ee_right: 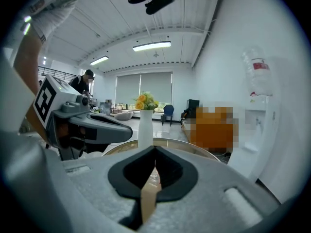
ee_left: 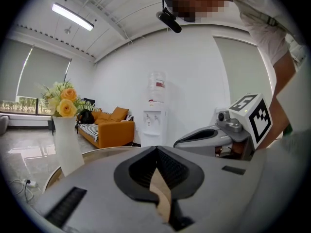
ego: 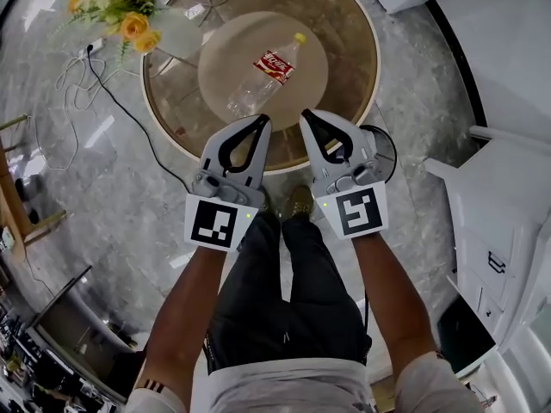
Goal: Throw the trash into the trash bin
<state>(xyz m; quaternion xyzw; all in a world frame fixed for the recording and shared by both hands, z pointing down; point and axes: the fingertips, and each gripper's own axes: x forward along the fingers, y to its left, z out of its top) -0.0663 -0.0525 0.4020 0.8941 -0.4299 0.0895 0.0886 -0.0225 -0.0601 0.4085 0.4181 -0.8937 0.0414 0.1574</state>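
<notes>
An empty clear plastic bottle (ego: 265, 80) with a red label and yellow cap lies on its side on the round glass table (ego: 344, 33). Both grippers hover side by side at the table's near edge, short of the bottle. My left gripper (ego: 262, 120) is shut with nothing between its jaws, its tips (ee_left: 156, 148) meeting in the left gripper view. My right gripper (ego: 306, 114) is also shut and empty, with its tips (ee_right: 155, 148) closed in the right gripper view. A dark round object (ego: 384, 148) sits on the floor just behind the right gripper; I cannot tell what it is.
A white vase of yellow flowers (ego: 129, 15) stands on the table's far left edge. Cables (ego: 90, 76) trail over the marble floor to the left. White cabinets (ego: 495, 205) line the right side. An orange sofa (ee_left: 109, 127) and a water dispenser (ee_left: 155, 110) stand by the far wall.
</notes>
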